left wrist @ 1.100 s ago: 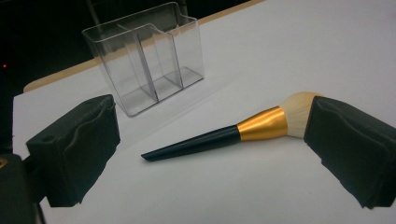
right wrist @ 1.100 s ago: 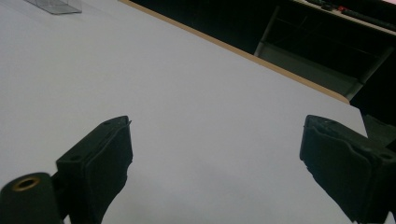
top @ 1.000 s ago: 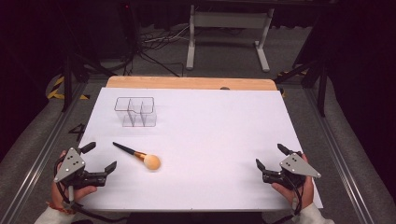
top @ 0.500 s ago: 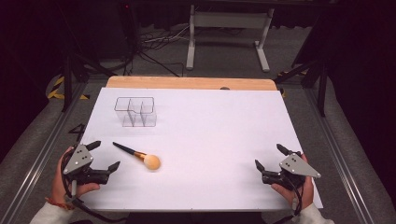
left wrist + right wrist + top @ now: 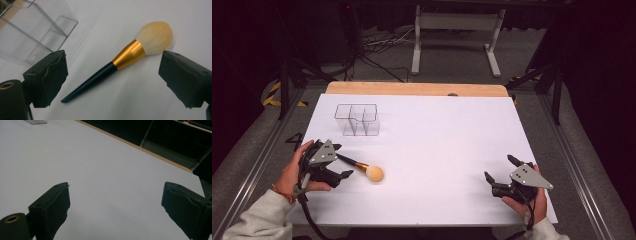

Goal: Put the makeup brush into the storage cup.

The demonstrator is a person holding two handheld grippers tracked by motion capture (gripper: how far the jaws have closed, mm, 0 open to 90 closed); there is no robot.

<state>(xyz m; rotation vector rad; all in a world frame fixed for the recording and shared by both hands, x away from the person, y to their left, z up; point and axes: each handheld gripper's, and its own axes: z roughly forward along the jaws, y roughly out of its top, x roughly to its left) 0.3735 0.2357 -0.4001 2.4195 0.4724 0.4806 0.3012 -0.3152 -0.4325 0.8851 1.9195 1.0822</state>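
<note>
A makeup brush (image 5: 362, 167) with a black handle, gold ferrule and cream bristles lies on the white table sheet (image 5: 442, 135) at the front left. My left gripper (image 5: 343, 160) straddles its handle, open. Its jaws have just been closing a little, and the brush (image 5: 120, 60) lies between them untouched in the left gripper view, where the left gripper (image 5: 112, 65) stands wide. A clear compartmented organizer (image 5: 357, 120) stands behind the brush, and the organizer (image 5: 32, 32) shows at the upper left. My right gripper (image 5: 499, 167) rests open near the front right. The right gripper (image 5: 115, 192) has nothing between its pads.
A wooden strip (image 5: 412, 89) runs along the table's far edge. Metal rails (image 5: 257, 155) flank the table's sides. A stand with metal legs (image 5: 452, 45) and cables lies on the floor beyond.
My left gripper has moved forward and right from the front left corner until its jaws flank the brush handle. The right gripper has stayed where it was.
</note>
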